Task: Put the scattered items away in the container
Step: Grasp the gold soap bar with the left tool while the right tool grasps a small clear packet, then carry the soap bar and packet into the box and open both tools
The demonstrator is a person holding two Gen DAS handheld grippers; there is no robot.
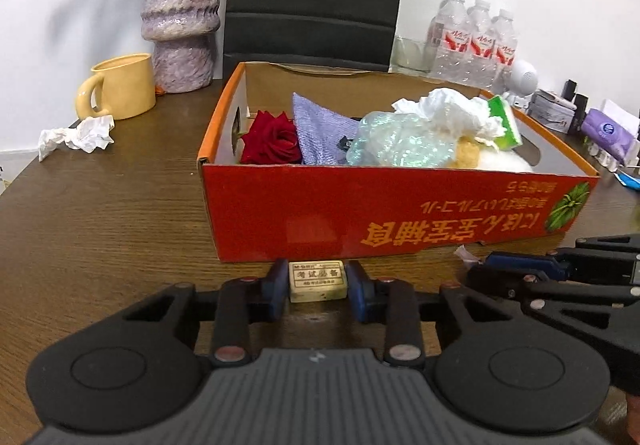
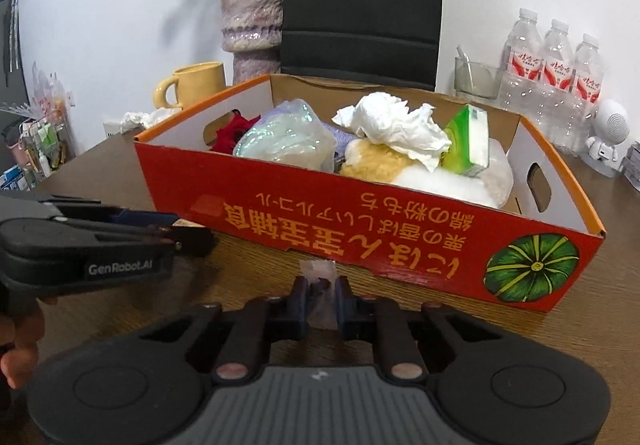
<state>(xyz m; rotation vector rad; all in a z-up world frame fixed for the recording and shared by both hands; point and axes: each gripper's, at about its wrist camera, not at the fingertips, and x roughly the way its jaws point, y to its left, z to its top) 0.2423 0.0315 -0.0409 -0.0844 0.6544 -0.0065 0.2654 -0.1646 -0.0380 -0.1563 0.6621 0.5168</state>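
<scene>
Cream eraser [image 1: 318, 281] sits pinched in the left gripper [image 1: 318, 283], long axis across the fingers, box [image 1: 380, 213] wall just ahead; right gripper [image 2: 320, 291] pinches a clear scrap [image 2: 320, 285]

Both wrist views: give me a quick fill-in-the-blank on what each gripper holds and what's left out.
1. The left gripper is shut on an ____.
2. The crumpled tissue on the table lies beside the yellow ____.
3. The rose lies inside the red ____.

Missing: eraser; mug; box
</scene>
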